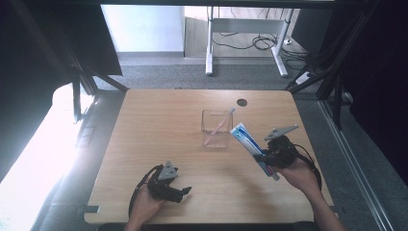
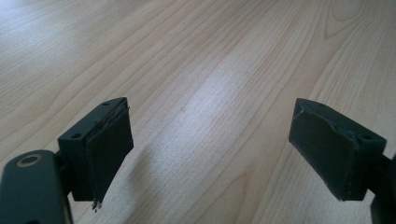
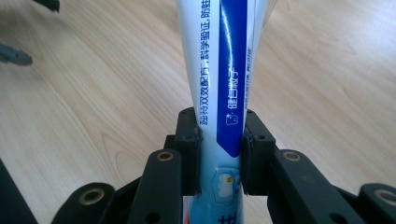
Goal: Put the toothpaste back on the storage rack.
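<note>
I find the right gripper (image 1: 263,156) clamped on a blue-and-white toothpaste tube (image 1: 246,140), held off the wooden table (image 1: 159,139) just right of the clear glass cup (image 1: 216,129). A pink item, probably a toothbrush (image 1: 221,124), leans inside it. My left gripper (image 1: 185,191) rests near the table's front edge, jaws spread, holding nothing.

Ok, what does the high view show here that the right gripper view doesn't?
High view alone: the clear container with a toothbrush standing in it, the left gripper open and low over the table, both of the person's hands, and the floor beyond. Right gripper view alone: the printed text on the toothpaste tube and its jaws closed on the tube from both sides. Both share: the right gripper, the tube and the wooden table.
</note>
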Demonstrator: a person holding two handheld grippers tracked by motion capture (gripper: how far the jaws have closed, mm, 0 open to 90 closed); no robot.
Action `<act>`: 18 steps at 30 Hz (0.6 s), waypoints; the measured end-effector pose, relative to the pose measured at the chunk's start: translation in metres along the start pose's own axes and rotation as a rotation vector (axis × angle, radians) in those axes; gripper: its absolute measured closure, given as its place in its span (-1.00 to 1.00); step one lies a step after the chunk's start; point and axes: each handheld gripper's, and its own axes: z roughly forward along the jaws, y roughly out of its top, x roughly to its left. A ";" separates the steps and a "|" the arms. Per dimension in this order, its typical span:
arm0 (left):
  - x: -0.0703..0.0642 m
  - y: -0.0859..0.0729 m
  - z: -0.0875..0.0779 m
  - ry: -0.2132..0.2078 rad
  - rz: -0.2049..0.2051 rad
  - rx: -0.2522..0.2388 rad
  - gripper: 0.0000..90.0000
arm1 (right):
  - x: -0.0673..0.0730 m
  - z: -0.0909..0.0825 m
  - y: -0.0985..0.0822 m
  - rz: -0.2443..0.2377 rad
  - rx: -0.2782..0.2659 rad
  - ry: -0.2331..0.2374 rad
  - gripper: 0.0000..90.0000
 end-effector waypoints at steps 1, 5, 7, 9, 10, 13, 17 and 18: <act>0.000 0.000 0.000 0.000 0.000 0.000 -0.70 | 0.000 0.000 0.002 0.001 -0.008 0.003 0.62; 0.001 0.000 -0.001 0.000 -0.001 -0.001 -0.70 | -0.001 -0.001 0.008 0.006 -0.040 0.007 0.62; 0.001 0.000 -0.001 0.000 -0.002 -0.001 -0.70 | -0.001 0.000 0.012 0.005 -0.054 0.005 0.62; 0.001 0.000 -0.001 0.000 0.000 0.000 -0.70 | -0.001 0.001 0.016 0.006 -0.067 0.008 0.62; 0.001 0.000 -0.001 0.000 0.002 0.001 -0.70 | 0.000 0.002 0.018 0.007 -0.072 0.009 0.62; 0.001 0.000 -0.001 -0.002 0.003 0.001 -0.70 | 0.000 0.004 0.024 0.004 -0.087 0.007 0.62; 0.001 0.000 -0.002 -0.002 0.002 0.000 -0.70 | 0.000 0.006 0.031 -0.003 -0.108 0.000 0.62; 0.001 0.000 -0.002 0.000 0.002 0.000 -0.70 | 0.000 0.007 0.033 0.001 -0.112 -0.001 0.62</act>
